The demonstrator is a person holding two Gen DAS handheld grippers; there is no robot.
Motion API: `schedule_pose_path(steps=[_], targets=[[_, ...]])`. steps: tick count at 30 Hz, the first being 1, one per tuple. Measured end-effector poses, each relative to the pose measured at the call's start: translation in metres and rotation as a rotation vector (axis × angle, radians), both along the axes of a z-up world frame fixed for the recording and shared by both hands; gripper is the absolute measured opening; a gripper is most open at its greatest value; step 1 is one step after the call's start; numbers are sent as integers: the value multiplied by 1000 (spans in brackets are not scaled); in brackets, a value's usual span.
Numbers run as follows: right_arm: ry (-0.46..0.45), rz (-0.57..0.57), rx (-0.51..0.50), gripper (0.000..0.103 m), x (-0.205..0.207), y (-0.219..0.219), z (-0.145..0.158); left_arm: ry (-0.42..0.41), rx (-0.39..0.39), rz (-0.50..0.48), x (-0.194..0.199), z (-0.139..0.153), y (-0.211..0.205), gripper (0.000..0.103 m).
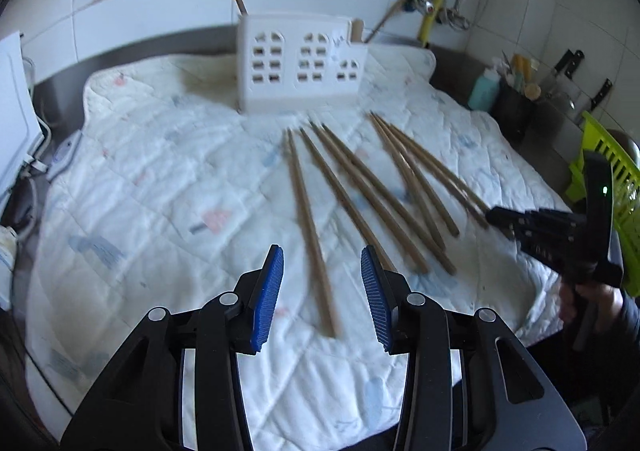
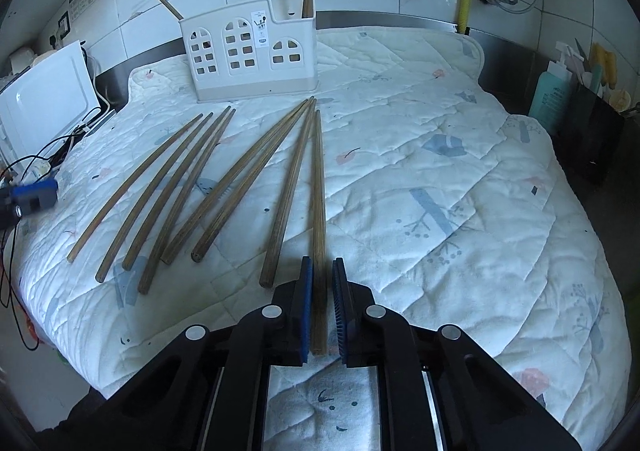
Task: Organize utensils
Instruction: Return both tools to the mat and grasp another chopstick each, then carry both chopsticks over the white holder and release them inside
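Observation:
Several brown wooden chopsticks (image 2: 216, 187) lie fanned out on a white quilted mat (image 2: 440, 171). A white utensil holder (image 2: 248, 55) with window cutouts stands at the mat's far side with two chopsticks upright in it. My right gripper (image 2: 320, 267) has its blue pads on either side of the rightmost chopstick (image 2: 319, 211), nearly closed with small gaps still showing. My left gripper (image 1: 322, 259) is open and empty above the near ends of the chopsticks (image 1: 312, 219). The holder (image 1: 300, 67) shows ahead in the left wrist view, and the right gripper (image 1: 496, 217) at the right.
A white appliance (image 2: 44, 99) with cables stands left of the mat. A teal bottle (image 2: 552, 95) and a dark container (image 2: 592, 131) with utensils stand at the right. Knives (image 1: 568, 63) hang on the tiled wall, and a green rack (image 1: 612, 171) is at the right edge.

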State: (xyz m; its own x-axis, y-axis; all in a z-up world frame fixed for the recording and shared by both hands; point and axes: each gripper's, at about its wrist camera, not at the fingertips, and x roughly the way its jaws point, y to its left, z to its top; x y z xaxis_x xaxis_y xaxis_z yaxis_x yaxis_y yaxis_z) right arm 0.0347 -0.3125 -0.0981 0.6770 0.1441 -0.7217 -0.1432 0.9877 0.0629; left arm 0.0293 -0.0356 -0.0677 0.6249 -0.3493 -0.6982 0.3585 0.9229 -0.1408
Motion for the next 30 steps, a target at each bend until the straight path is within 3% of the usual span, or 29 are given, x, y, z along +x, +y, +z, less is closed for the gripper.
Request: schedule_pose_path(steps=[4,10,13,17,24,30], targets=[[-2,-2,-9,7,0,0,0,31,12,-3,-1,-21,-9,39],[-7,-5,-10,7,1,1,-2,76,-10,18,6,-40,-10,25],[-8,-10,-8,7,2,1,-2,62,-9,23,5,-42,-10,22],[-11,-9,-16,7,3,1,-2,30,23,28,3,-44,-9,9],[-39,-11,-23,7,-3,2,9,20,19,35,4,-34,-3,6],[-128,-2,-48,7,-13,3,46,-42,-4,49,3,-2,10,6]])
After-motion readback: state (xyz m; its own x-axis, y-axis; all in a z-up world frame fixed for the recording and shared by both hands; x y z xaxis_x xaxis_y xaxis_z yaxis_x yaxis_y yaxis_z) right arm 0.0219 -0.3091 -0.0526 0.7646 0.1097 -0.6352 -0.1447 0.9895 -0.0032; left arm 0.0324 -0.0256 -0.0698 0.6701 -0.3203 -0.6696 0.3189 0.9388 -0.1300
